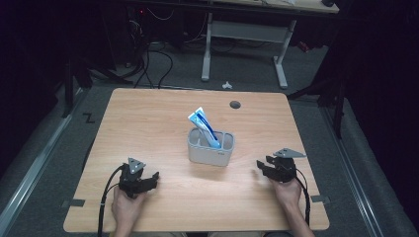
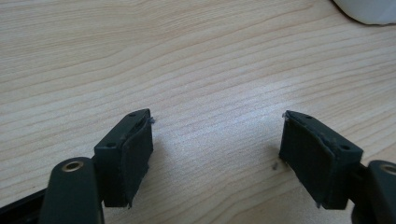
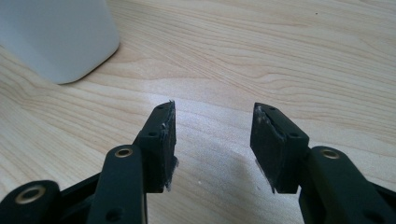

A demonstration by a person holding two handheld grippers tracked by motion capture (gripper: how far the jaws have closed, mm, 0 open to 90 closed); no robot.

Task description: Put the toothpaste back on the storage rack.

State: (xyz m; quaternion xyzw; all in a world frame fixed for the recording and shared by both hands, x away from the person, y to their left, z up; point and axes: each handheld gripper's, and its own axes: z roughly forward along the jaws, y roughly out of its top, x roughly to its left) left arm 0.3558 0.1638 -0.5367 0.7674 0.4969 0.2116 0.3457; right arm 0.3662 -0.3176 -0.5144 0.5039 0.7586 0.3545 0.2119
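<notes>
In the high view we see a pale wooden table (image 1: 148,123) with rounded corners. Near its centre stands a small grey plastic holder (image 1: 210,148) with several open compartments. A blue and white toothpaste tube (image 1: 204,127) stands in the holder, leaning toward 11 o'clock with its flat crimped end uppermost. A dark round cable hole (image 1: 235,104) sits in the tabletop at 1 o'clock from the holder.

The left gripper (image 1: 154,178), black with a grey 3-cornered plate on top, lies at 8 o'clock from the holder, well apart from it, held in the person's left hand (image 1: 126,207). The right gripper (image 1: 260,167), of the same build, lies at 4 o'clock from the holder in the person's right hand (image 1: 288,190), its jaws turned toward the holder. Both grippers are low over the wood and neither touches the holder.

In the left gripper view we look along 2 black jaws that stand wide apart with bare wood between them, so this gripper grasps nothing. A white-grey curved corner of the holder (image 2: 369,11) shows at 1 o'clock.

In the right gripper view the 2 black jaws stand about half apart, again with just wood grain between the pads, so nothing is grasped. The holder's pale wall (image 3: 56,37) stands at 10 o'clock, near the jaw tips but apart from them.
</notes>
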